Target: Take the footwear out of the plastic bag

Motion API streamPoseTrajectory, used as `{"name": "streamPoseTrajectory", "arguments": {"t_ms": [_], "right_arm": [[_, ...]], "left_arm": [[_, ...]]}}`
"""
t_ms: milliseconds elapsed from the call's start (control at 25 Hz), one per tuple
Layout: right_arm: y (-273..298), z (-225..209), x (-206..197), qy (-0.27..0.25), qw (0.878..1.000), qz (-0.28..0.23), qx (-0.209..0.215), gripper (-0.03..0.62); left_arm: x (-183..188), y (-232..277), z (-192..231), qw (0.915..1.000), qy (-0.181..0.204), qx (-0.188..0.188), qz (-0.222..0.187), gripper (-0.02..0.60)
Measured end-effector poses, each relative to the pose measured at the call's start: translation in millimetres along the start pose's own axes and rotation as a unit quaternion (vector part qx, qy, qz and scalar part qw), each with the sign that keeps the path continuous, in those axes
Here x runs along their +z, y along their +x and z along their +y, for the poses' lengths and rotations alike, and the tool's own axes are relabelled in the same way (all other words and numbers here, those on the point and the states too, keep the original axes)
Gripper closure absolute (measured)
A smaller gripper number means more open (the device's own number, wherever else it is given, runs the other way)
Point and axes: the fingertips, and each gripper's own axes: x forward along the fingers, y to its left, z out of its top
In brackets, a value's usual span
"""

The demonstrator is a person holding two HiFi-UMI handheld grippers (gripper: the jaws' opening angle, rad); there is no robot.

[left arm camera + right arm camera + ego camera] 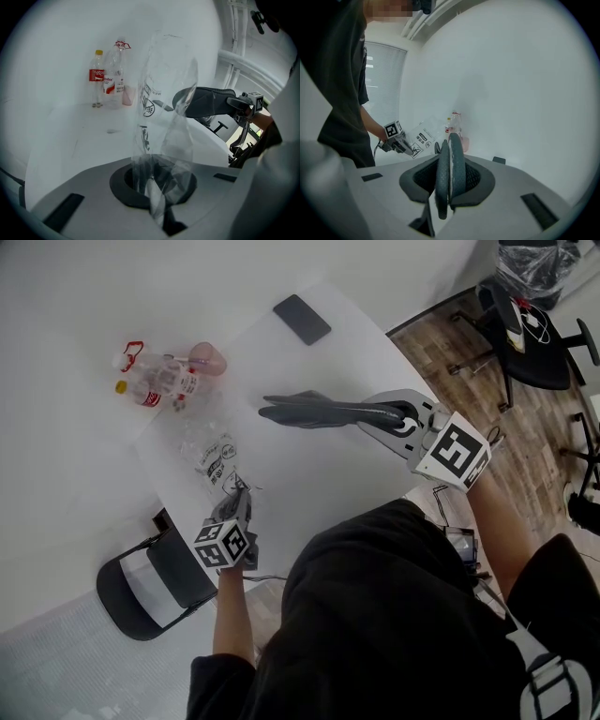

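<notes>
Head view, footwear (323,412) lengthwise left-right, tip leftward

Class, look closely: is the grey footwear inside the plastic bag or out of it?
Out. The right gripper holds the grey footwear apart from the clear plastic bag pinched in the left gripper.
</notes>
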Motion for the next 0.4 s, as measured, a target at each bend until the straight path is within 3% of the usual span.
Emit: {"name": "streamPoseTrajectory", "arguments": {"t_ms": [400], "right_arm": [[3.5,1.2,-0.2,0.007,1.0,-0.002,0.004,0.516]], "left_arm": [[1.5,-0.8,-1.7,1.0,0.008,-0.003,0.001,0.555]]}}
